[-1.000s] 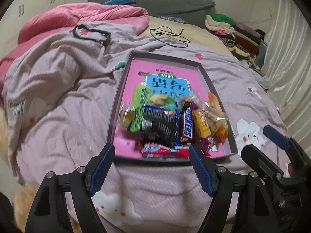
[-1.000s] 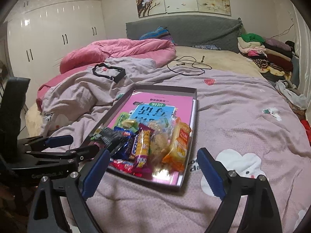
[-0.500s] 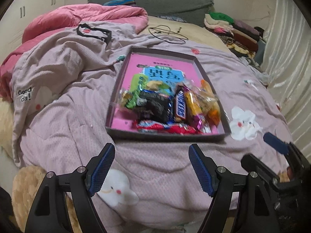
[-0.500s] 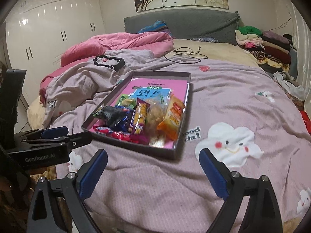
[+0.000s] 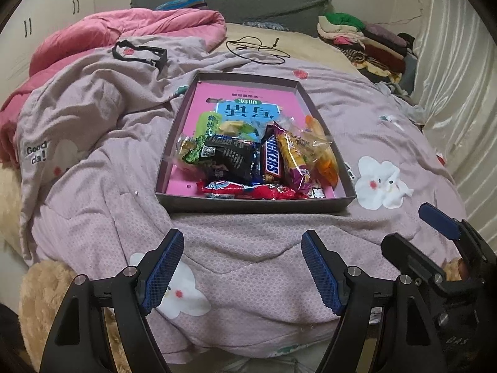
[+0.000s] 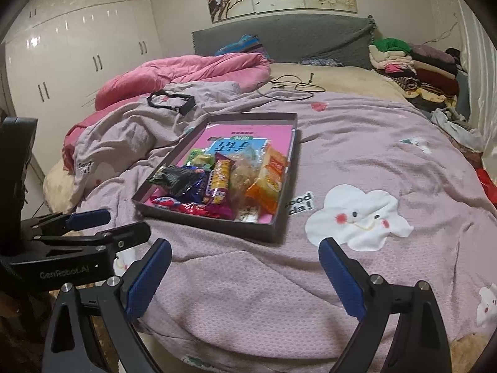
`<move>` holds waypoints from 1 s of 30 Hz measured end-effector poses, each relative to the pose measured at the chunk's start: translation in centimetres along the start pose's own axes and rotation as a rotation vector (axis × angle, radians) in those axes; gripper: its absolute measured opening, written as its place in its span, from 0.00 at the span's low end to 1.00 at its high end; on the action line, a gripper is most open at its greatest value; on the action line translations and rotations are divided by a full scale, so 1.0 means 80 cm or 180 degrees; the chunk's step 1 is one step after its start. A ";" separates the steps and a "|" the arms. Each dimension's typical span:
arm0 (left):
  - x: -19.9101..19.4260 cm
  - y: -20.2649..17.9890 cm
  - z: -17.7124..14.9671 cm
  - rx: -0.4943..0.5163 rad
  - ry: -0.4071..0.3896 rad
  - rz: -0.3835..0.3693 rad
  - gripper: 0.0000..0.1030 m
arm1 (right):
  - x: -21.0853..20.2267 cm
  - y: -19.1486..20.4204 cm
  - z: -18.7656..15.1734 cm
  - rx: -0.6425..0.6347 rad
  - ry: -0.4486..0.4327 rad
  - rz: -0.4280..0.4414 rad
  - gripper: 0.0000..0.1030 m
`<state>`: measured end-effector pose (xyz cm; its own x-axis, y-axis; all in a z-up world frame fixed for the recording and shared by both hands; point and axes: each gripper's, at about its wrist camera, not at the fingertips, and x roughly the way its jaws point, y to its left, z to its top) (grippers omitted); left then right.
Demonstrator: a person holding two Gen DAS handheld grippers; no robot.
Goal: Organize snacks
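Resting on the lilac quilted bedspread (image 5: pixel 248 264), the shallow grey cardboard tray with pink lining (image 5: pixel 254 206) sits at frame centre; the assorted wrapped snacks (image 5: pixel 261 161) are heaped at its near end, presumably gathered for sorting. The left gripper (image 5: pixel 242 270) is held at lower centre with fingers spread wide, nothing grasped. The right gripper (image 6: pixel 245 278) is likewise released and empty, short of the tray, leaving the heap unobstructed for a pick.
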<state>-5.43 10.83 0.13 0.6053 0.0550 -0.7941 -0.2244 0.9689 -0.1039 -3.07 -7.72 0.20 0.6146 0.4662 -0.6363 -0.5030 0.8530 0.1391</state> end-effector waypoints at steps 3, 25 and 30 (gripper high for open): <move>0.000 0.000 0.000 0.0021 0.0004 0.0015 0.77 | 0.001 -0.002 0.000 0.0017 0.0014 0.0000 0.93; 0.000 0.006 0.002 -0.0010 -0.0019 0.0123 0.77 | 0.001 -0.001 -0.001 0.0007 0.0019 -0.0029 0.93; -0.001 0.005 0.002 0.0007 -0.0030 0.0126 0.77 | 0.001 -0.001 -0.001 0.0007 0.0013 -0.0035 0.93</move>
<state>-5.44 11.23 0.28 0.6031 0.0955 -0.7920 -0.2465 0.9665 -0.0712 -3.04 -7.78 0.06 0.6176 0.4558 -0.6410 -0.4949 0.8586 0.1337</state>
